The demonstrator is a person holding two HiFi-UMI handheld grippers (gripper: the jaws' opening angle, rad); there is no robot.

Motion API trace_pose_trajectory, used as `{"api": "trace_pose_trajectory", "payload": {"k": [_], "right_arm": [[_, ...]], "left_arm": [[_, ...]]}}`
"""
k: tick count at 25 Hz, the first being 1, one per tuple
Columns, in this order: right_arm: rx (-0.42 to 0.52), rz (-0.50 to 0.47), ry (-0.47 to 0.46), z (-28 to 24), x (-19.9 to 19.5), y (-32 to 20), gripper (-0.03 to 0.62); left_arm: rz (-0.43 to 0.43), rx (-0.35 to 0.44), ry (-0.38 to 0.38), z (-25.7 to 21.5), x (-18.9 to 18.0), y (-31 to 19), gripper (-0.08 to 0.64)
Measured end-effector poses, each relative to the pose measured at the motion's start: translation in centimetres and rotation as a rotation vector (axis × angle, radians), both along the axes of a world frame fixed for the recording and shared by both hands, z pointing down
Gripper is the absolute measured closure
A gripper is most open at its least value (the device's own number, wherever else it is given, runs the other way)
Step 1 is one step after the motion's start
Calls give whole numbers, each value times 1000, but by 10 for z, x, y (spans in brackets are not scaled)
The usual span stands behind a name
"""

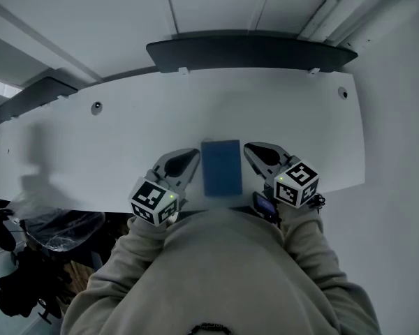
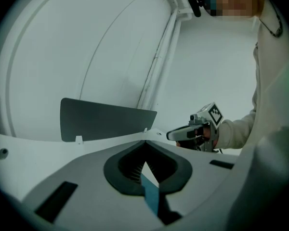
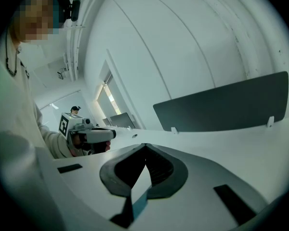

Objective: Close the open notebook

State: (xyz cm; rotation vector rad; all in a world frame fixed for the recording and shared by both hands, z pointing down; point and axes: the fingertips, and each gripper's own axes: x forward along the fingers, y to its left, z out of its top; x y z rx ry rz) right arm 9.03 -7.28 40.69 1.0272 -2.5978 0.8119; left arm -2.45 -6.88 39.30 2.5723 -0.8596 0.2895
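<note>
Notebook (image 1: 221, 167) is found lying flat on the desk (image 1: 126, 138), near the front edge, about midway across. The left gripper (image 1: 193, 156) is placed just beside its left side and the right gripper (image 1: 250, 149) just beside its right side; contact cannot be told. A panel (image 1: 251, 51) is mounted upright along the desk's back edge, well behind the notebook. One hole (image 1: 96, 107) is set in the desktop left of the panel, a second hole (image 1: 343, 93) at its right. A chair (image 1: 59, 229) is noted below the front edge, at left.
</note>
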Motion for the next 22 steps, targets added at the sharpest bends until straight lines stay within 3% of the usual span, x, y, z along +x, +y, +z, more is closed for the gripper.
{"api": "trace_pose_trajectory", "payload": {"k": [3, 10, 15, 22], "right_arm": [[-33, 14, 6, 17, 10, 6, 572], [-74, 8, -11, 35, 19, 19, 572], [-120, -9, 12, 57, 22, 12, 572], [-151, -42, 24, 77, 15, 11, 572]], "left_arm": [[-18, -21, 28, 4, -1, 4, 558], [-30, -13, -9, 3, -4, 18, 558], [-64, -37, -1, 2, -10, 25, 558], [-53, -66, -51, 17, -16, 41, 558]]}}
